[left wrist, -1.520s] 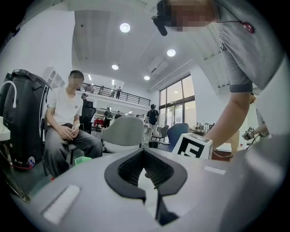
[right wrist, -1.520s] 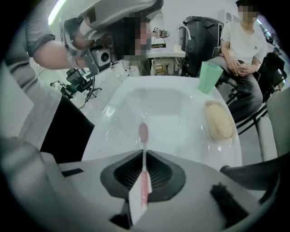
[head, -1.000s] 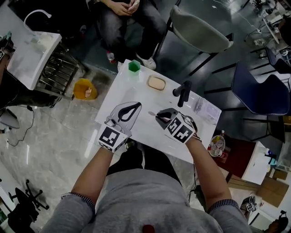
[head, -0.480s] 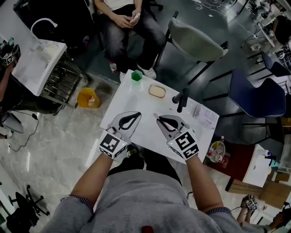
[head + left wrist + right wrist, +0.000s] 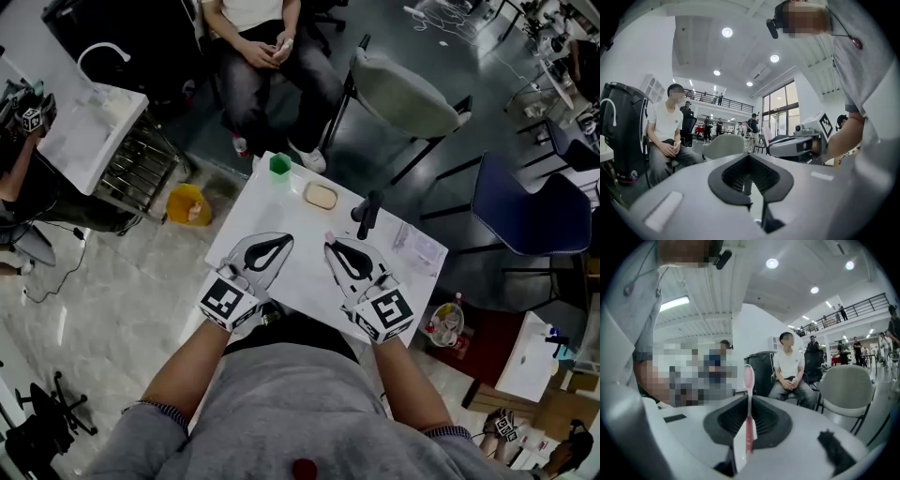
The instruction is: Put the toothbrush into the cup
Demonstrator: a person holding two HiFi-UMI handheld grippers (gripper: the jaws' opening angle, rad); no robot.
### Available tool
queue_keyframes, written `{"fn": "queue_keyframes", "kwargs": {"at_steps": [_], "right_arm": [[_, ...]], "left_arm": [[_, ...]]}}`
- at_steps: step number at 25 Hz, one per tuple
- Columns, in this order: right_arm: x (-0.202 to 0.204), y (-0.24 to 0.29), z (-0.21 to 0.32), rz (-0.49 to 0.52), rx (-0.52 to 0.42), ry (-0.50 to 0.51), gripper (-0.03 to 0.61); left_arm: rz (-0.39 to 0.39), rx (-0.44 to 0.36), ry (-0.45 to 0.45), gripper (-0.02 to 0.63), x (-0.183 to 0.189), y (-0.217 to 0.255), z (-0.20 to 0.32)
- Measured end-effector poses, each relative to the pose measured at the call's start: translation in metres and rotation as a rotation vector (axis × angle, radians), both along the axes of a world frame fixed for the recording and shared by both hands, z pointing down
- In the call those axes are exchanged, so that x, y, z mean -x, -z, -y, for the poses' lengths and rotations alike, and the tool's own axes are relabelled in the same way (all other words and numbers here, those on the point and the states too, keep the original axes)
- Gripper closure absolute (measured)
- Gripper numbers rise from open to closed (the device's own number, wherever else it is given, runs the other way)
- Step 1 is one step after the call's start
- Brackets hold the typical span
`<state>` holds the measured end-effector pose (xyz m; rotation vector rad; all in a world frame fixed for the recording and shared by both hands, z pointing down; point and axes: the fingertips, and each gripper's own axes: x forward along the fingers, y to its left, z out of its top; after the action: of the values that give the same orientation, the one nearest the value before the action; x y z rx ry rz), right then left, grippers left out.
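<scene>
Bare table [image 5: 284, 208] before green cup [image 5: 278, 165], soap dish [image 5: 321, 196] beside

In the head view, the toothbrush [image 5: 329, 237] shows only its pink tip. The rest is hidden under the right gripper [image 5: 330, 248]. In the right gripper view its handle end is lost low between the fingers [image 5: 806, 441], whose near parts are a grey blur. The green cup [image 5: 279, 164] is too small to tell what is inside it. A dark upright object [image 5: 366, 214] on the worktop [image 5: 300, 202] is too dim to identify. The worktop's near edge is covered by the right gripper, the left gripper [image 5: 284, 241] and the person's forearms [image 5: 202, 361]. A seated person [image 5: 258, 56] is cut off by the top edge.
</scene>
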<state>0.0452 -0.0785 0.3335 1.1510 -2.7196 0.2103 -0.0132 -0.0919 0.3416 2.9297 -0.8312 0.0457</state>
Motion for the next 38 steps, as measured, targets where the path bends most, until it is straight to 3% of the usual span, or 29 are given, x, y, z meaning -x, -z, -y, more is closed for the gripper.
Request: {"fn": "queue_keyframes", "kwargs": {"at_steps": [12, 23, 38], "right_arm": [[-0.02, 0.027, 0.003, 0.132, -0.044, 0.026, 0.546], [-0.005, 0.033, 0.033, 0.137, -0.06, 0.012, 0.546], [0.053, 0.017, 0.12, 0.144, -0.036, -0.149, 0.546]], "left_arm": [[-0.006, -0.017, 0.042, 0.607, -0.023, 0.023, -0.001], [-0.017, -0.023, 0.073, 0.607, -0.009, 0.021, 0.027], [-0.014, 0.037, -0.101, 0.607, 0.044, -0.006, 0.115]]}}
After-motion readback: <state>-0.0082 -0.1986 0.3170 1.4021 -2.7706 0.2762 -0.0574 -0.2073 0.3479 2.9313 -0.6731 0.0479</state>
